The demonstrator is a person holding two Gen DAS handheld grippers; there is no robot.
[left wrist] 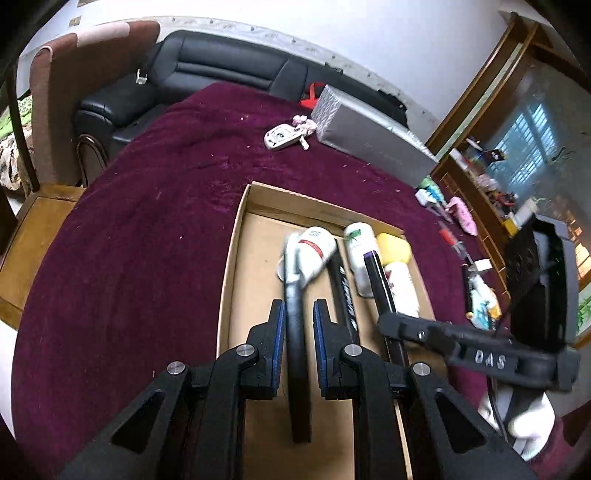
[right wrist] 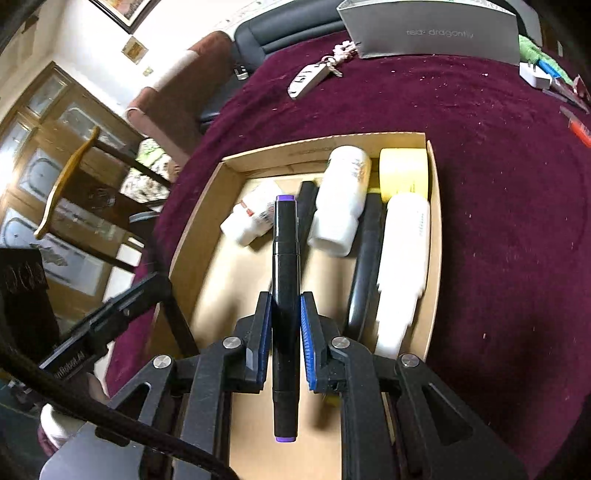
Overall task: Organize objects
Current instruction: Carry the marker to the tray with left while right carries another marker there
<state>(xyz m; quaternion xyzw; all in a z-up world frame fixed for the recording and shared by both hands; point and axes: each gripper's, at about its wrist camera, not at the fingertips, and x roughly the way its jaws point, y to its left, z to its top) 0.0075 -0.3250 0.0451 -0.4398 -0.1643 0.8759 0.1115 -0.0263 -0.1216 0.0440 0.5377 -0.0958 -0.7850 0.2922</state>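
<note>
An open cardboard box lies on the maroon cloth. It holds three white bottles, a yellow block and dark pens. My left gripper hangs over the box, shut on a black pen with a pale tip. My right gripper is shut on a black marker with purple ends, also above the box. In the left wrist view that right gripper sits just right of mine, with its marker over the bottles.
At the cloth's far side lie a grey box and a white key fob. Small loose items are strewn along the cloth's right edge. A black sofa and a wooden chair border the table.
</note>
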